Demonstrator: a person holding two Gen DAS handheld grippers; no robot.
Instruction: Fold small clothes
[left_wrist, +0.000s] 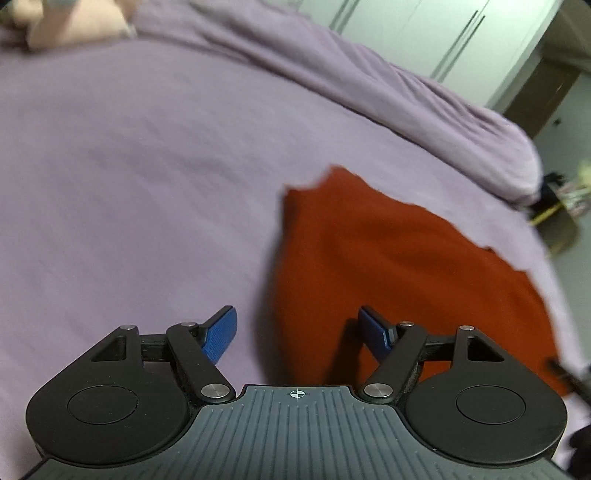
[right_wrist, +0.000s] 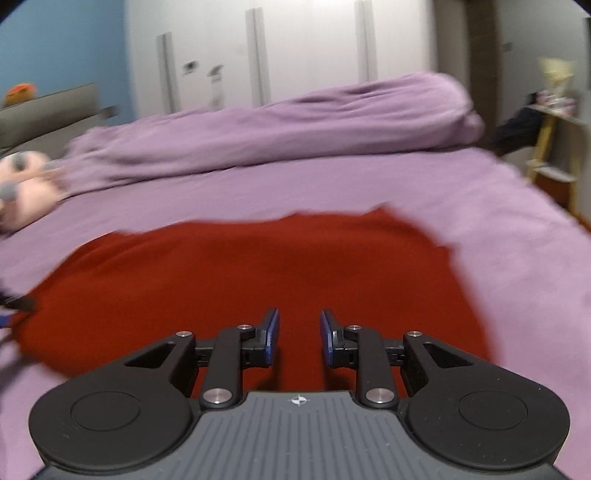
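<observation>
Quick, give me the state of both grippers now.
Left gripper: open wide, holding nothing.
Right gripper: open a little, nothing between its pads, above the red cloth.

Readable text: none, no word, brand or number shows in either view.
Left gripper (left_wrist: 297, 326) body: one small white crosshair mark (left_wrist: 297, 394), at 6 o'clock in its view.
Right gripper (right_wrist: 299, 332) body: the same white crosshair mark (right_wrist: 298, 400), also at 6 o'clock.
Far wardrobe doors (right_wrist: 303, 51): small dark smudges at 11 o'clock, too blurred to read.
</observation>
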